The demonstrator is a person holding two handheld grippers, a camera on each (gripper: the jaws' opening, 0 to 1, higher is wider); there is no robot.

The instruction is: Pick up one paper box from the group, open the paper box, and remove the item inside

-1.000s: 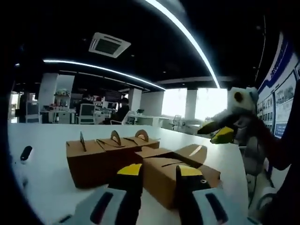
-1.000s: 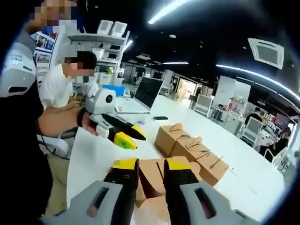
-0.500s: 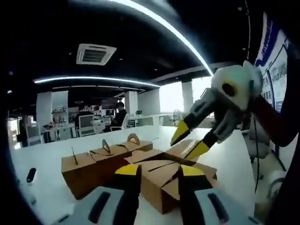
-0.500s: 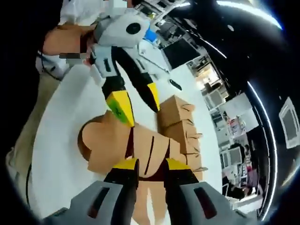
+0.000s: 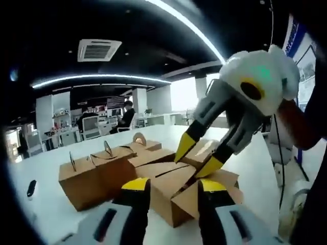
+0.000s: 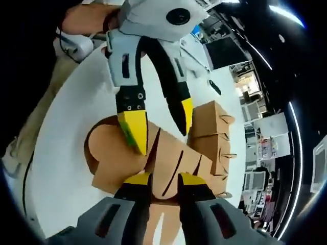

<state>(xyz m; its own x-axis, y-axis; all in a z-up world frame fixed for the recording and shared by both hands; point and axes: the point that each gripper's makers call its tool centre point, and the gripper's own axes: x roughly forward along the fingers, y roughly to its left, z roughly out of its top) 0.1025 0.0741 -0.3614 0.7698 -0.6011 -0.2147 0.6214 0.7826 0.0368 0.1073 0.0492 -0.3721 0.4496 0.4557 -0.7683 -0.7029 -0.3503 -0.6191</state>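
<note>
An open brown paper box (image 5: pixel 171 201) sits on the white table (image 5: pixel 46 214), flaps spread; what is inside is hidden. My left gripper (image 5: pixel 174 190) stands open just before it, yellow tips apart. My right gripper (image 5: pixel 197 157) reaches in from the right, open, its tips down on the box's far flap (image 5: pixel 200 149). In the right gripper view, the same box (image 6: pixel 115 153) lies under my right gripper (image 6: pixel 162 181), whose jaws stand a little apart over the slotted top. My left gripper (image 6: pixel 159 122) comes down from above, open, one tip on the rounded flap (image 6: pixel 104 145).
A row of closed paper boxes (image 5: pixel 97 171) with loop handles stands left of the open one, also seen as closed boxes (image 6: pixel 214 130). A small dark object (image 5: pixel 31 188) lies near the table's left edge. A person's arm (image 6: pixel 89 18) holds the left gripper. Office desks fill the background.
Both grippers have closed in on the open box: the right one swung down from the air onto its far flap, and the left one came closer to its near side.
</note>
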